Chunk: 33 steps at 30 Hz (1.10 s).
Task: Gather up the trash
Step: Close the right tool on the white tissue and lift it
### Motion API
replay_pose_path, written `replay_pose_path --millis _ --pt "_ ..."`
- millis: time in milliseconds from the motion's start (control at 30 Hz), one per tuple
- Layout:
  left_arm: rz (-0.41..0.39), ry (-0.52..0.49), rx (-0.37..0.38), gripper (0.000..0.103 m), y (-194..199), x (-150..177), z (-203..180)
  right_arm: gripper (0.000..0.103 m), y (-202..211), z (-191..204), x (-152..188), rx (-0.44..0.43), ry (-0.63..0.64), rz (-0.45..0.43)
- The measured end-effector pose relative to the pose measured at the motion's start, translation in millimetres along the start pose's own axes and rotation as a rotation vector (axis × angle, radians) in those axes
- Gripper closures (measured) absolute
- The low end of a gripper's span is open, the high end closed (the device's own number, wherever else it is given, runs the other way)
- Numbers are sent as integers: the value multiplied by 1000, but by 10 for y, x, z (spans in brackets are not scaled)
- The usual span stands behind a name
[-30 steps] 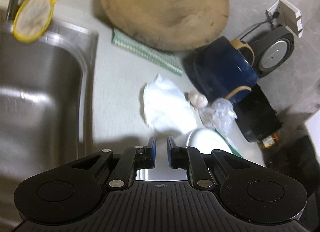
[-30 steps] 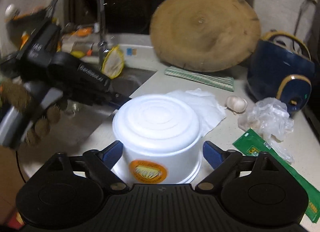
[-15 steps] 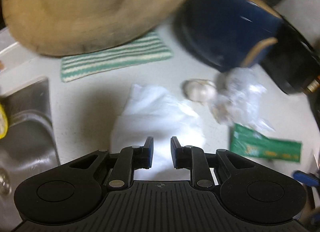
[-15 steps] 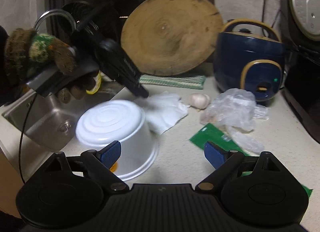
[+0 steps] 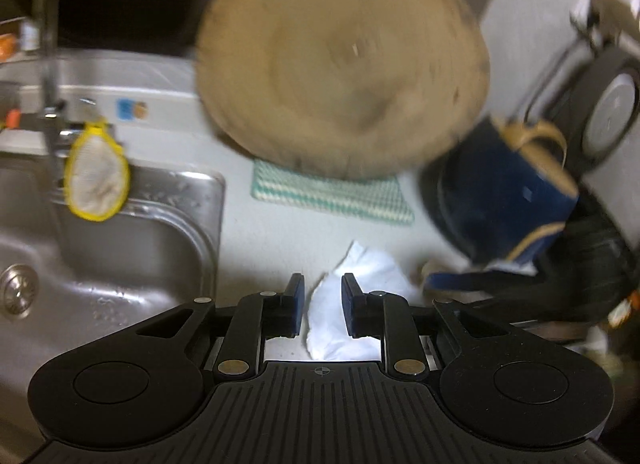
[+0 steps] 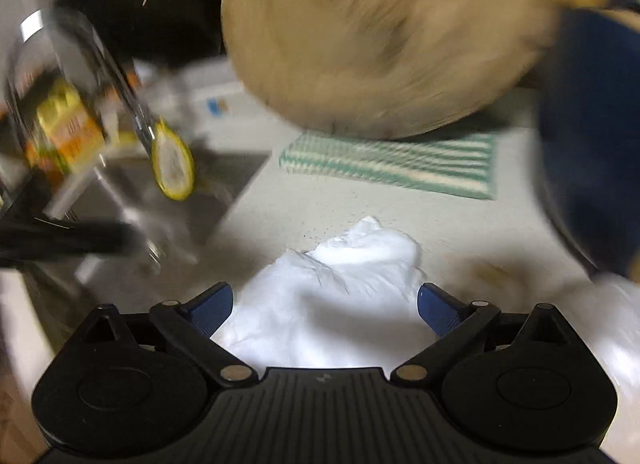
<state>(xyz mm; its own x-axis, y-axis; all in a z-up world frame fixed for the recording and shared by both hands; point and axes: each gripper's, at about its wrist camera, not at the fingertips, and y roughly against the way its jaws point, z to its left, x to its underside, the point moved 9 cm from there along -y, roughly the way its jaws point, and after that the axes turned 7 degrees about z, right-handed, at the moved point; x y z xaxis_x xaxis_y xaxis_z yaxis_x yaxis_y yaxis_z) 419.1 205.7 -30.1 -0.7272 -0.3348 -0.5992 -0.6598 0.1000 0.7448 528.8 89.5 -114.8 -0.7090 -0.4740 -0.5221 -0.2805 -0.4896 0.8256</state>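
Observation:
A crumpled white tissue lies on the pale counter in front of the sink. My left gripper hovers above it with a narrow gap; the tissue shows through that gap, but the pads do not press on it. My right gripper stands wide over the same tissue, its jaws still opening, with the pads well clear on both sides. One blue right fingertip shows beside the tissue in the left wrist view. A blurred clear plastic bag lies at the right edge.
A round wooden board leans at the back over a green striped cloth. The steel sink with a yellow mesh strainer is on the left. A blue rice cooker stands on the right, near a blurred garlic bulb.
The right gripper has left the upturned white bowl, which is out of view now, and swung over the tissue with wider jaws. The left gripper opened slightly and lifted away.

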Motion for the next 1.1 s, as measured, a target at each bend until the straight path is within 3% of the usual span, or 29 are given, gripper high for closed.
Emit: replay_pose_path --millis 67,167,200,233,300,367,533,633,767,900,1000,1100 --pt "-42 37 9 80 178 6 -27 5 -305 88 -2 70 95 46" --pt "-93 66 19 80 379 28 -161 15 -504 129 114 76 166 109" --pt "-107 71 17 80 428 48 -210 29 -484 146 137 85 201 98" --pt "-118 79 13 80 440 72 -273 61 -444 142 158 93 228 93" --pt "-118 97 9 80 402 109 -400 100 -315 117 200 40 247 101" --pt "-104 99 19 80 303 158 -556 101 -103 4 235 -34 205 95" --pt "-21 79 101 80 -90 254 -1118 101 698 -500 411 -72 86 -21" --pt "31 21 157 80 -310 416 -1516 101 1187 -887 658 24 51 -108" --pt "31 -14 159 80 -575 478 -1803 100 1553 -1530 1072 252 -43 -148" --pt "34 -18 96 80 -965 266 -1853 100 1601 -2015 1497 272 -194 -109" --pt "60 -51 4 80 -1342 109 -1829 100 1551 -2121 1706 303 -214 -102" --pt "95 -162 -91 80 -1629 128 -1915 99 1503 -2112 1853 296 -205 -110"
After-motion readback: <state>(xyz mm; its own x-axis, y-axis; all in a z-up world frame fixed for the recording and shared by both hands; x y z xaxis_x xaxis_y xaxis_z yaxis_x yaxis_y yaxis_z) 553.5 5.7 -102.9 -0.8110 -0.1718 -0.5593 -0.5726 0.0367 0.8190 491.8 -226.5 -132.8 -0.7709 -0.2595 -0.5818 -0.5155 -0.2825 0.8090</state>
